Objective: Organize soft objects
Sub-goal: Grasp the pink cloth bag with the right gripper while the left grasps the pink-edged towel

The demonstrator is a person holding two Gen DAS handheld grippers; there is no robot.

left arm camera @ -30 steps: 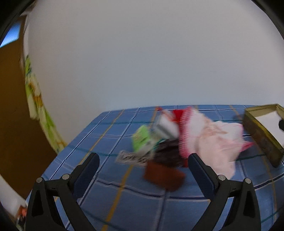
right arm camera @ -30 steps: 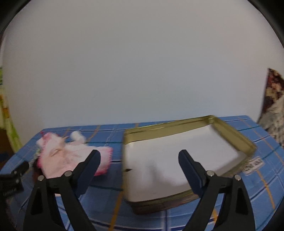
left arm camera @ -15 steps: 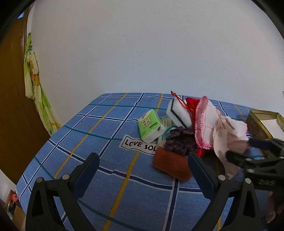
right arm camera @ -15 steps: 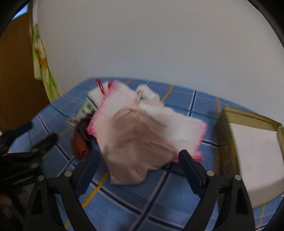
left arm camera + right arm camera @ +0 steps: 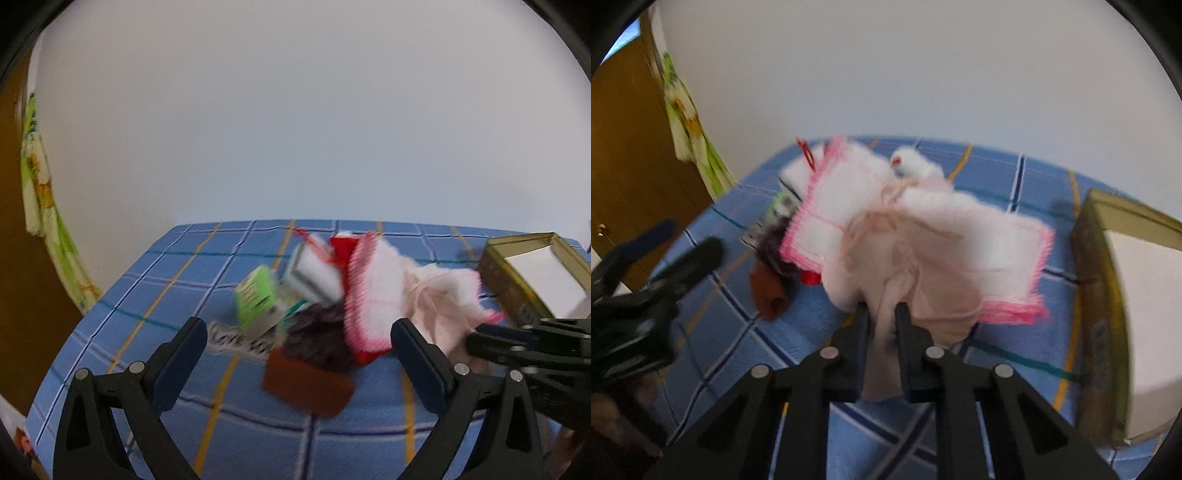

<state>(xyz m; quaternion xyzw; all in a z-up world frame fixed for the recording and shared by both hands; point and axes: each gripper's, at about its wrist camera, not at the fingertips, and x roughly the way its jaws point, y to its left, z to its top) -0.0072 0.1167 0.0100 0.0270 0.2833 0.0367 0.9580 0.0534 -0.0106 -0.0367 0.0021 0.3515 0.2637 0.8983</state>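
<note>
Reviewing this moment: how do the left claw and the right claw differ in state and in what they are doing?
The right claw is shut on the pale pink cloth; the left claw is open and holds nothing. The right claw reaches into the pile from the gold tin tray side; the left claw hangs clear of the pile, short of the brown pouch. Both are black and point down at the blue checked tablecloth.

I see soft, even room light, no glare, faint shadows, motion blur smearing the cloth pile [image 5: 373, 295] in both views, black fisheye vignette from ten to two o'clock, bowed edges.
</note>
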